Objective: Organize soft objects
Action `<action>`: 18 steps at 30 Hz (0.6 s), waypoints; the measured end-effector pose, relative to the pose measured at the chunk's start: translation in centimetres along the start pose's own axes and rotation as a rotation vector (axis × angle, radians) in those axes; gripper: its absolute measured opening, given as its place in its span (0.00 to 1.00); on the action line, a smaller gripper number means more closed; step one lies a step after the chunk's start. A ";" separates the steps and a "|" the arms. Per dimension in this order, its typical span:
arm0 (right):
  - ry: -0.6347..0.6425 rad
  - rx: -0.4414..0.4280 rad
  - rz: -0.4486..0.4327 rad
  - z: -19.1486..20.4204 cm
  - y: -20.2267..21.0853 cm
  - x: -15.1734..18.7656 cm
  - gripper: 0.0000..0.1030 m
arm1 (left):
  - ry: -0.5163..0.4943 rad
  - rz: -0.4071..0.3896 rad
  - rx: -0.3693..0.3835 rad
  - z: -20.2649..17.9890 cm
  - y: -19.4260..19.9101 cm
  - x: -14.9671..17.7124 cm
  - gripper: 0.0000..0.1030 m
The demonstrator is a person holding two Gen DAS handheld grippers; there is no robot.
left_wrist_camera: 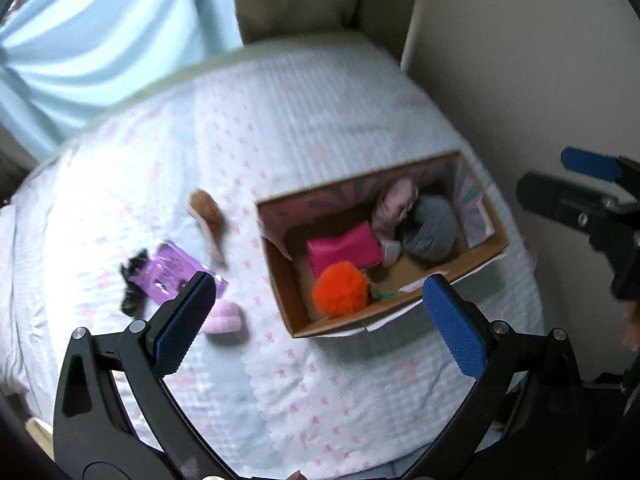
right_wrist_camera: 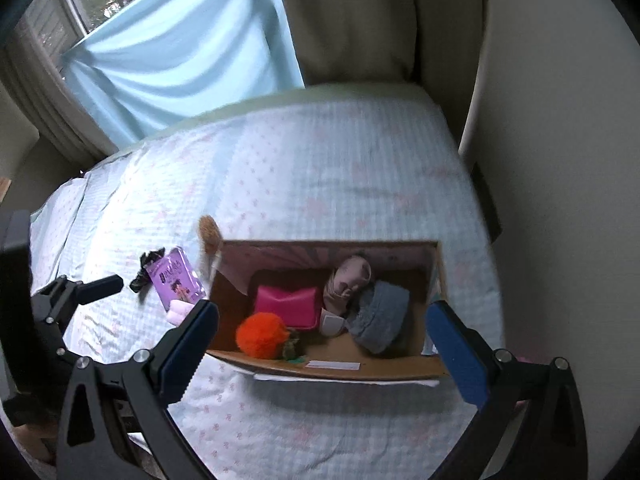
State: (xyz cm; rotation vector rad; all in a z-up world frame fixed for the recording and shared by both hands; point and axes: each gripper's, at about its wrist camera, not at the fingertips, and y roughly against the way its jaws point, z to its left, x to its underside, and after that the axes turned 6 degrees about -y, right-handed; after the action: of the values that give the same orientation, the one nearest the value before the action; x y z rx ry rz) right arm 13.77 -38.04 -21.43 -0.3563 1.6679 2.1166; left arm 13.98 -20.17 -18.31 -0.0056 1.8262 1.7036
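A cardboard box [left_wrist_camera: 294, 304] [right_wrist_camera: 400, 370] sits on the bed. It holds an orange pom-pom [left_wrist_camera: 340, 290] [right_wrist_camera: 261, 336], a pink pouch [left_wrist_camera: 344, 252] [right_wrist_camera: 288, 306], a grey knit item [left_wrist_camera: 430, 228] [right_wrist_camera: 380, 316] and a pale pink soft toy [left_wrist_camera: 394, 204] [right_wrist_camera: 346, 280]. Left of the box lie a brown fluffy toy [left_wrist_camera: 208, 216] [right_wrist_camera: 209, 232], a purple packet [left_wrist_camera: 176, 274] [right_wrist_camera: 176, 280], a black fuzzy item [left_wrist_camera: 134, 284] [right_wrist_camera: 146, 268] and a small pink soft item [left_wrist_camera: 224, 318] [right_wrist_camera: 178, 312]. My left gripper [left_wrist_camera: 320, 320] is open and empty above the bed. My right gripper [right_wrist_camera: 320, 336] is open and empty above the box.
The bed cover [left_wrist_camera: 280, 128] [right_wrist_camera: 320, 168] is pale blue with pink bows. A light blue curtain [left_wrist_camera: 100, 40] [right_wrist_camera: 180, 68] hangs behind, and a wall [left_wrist_camera: 520, 60] [right_wrist_camera: 560, 160] bounds the right. The right gripper's body [left_wrist_camera: 592, 200] shows at the right edge of the left wrist view.
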 end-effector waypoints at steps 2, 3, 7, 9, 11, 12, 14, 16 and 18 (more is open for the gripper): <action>0.018 0.013 -0.032 1.3 2.4 -0.1 1.00 | 0.024 -0.059 -0.016 0.6 3.1 0.1 1.00; 0.026 0.013 -0.045 1.9 3.5 -0.1 1.00 | 0.034 -0.083 -0.019 0.8 4.3 0.1 1.00; 0.052 0.005 -0.114 4.7 8.0 -0.1 1.00 | 0.072 -0.178 -0.064 2.3 9.3 1.1 1.00; 0.064 0.008 -0.170 6.2 10.1 0.1 1.00 | 0.086 -0.215 -0.118 3.1 11.2 2.1 1.00; 0.074 0.011 -0.211 7.5 11.5 0.4 1.00 | 0.115 -0.252 -0.159 4.2 12.8 3.4 1.00; 0.078 0.004 -0.218 7.9 11.8 0.6 1.00 | 0.128 -0.260 -0.167 4.6 13.3 4.0 1.00; 0.091 -0.020 -0.231 9.0 12.3 1.0 1.00 | 0.168 -0.271 -0.189 6.0 14.4 5.3 1.00; 0.110 -0.046 -0.246 10.2 12.4 1.6 1.00 | 0.203 -0.278 -0.220 7.4 15.5 6.8 1.00; 0.126 -0.073 -0.247 11.1 12.3 2.1 1.00 | 0.222 -0.279 -0.248 8.6 16.3 8.0 1.00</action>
State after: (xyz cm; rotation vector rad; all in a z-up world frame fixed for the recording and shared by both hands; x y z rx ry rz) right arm 6.70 -29.36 -9.05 -0.6941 1.5261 2.0089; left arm 4.63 -6.55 -6.93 -0.5471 1.6605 1.7680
